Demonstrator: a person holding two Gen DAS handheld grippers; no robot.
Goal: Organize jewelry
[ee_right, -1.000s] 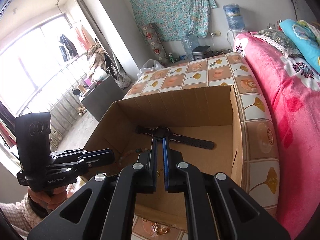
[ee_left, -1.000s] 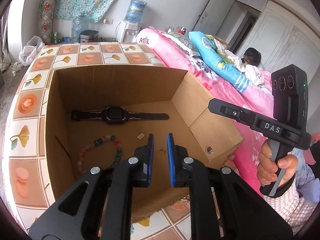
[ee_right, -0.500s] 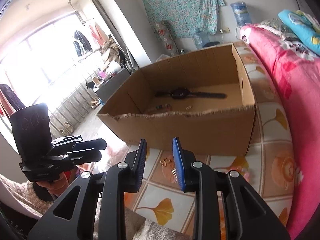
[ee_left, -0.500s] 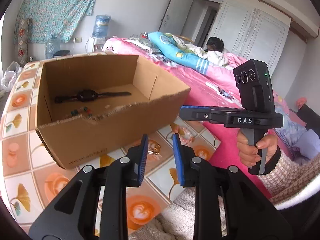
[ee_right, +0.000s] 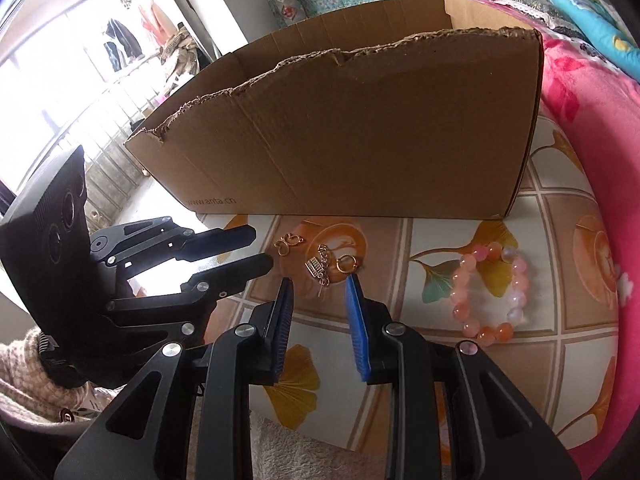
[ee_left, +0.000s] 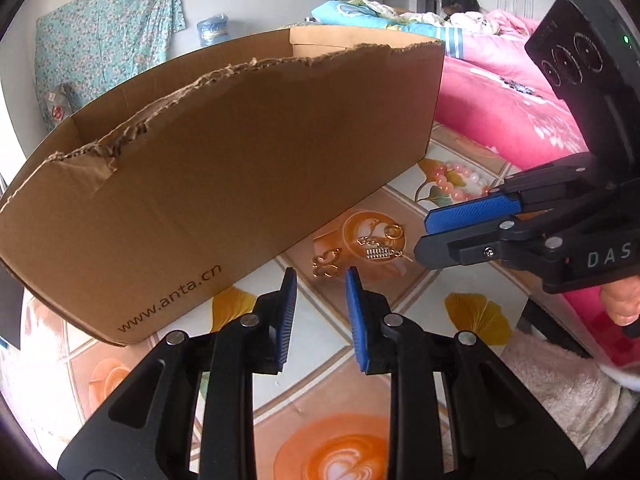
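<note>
A tall cardboard box point(ee_left: 240, 160) point(ee_right: 360, 140) stands on the tile-patterned table point(ee_left: 472, 312); its inside is hidden. In front of it lie a gold clasp-like piece point(ee_left: 326, 264) point(ee_right: 288, 242), a small gold earring cluster point(ee_left: 380, 246) point(ee_right: 326, 266) and a pink bead bracelet point(ee_left: 460, 182) point(ee_right: 488, 292). My left gripper point(ee_left: 320, 280) point(ee_right: 260, 248) hovers just short of the clasp piece, open, with nothing between its blue pads. My right gripper point(ee_right: 319, 284) point(ee_left: 422, 236) is open too, its tips on either side of the earring cluster's near end, not touching it.
A pink bed point(ee_left: 500, 112) runs along the table's right side, with a person lying at its far end point(ee_left: 456, 0). A fluffy white cloth point(ee_left: 560, 384) lies at the table's near edge. A bright window with railings point(ee_right: 100, 100) is at the left.
Both grippers came down from over the open box to the table in front of it. Their jaws widened a little. The watch and beads inside the box are no longer seen.
</note>
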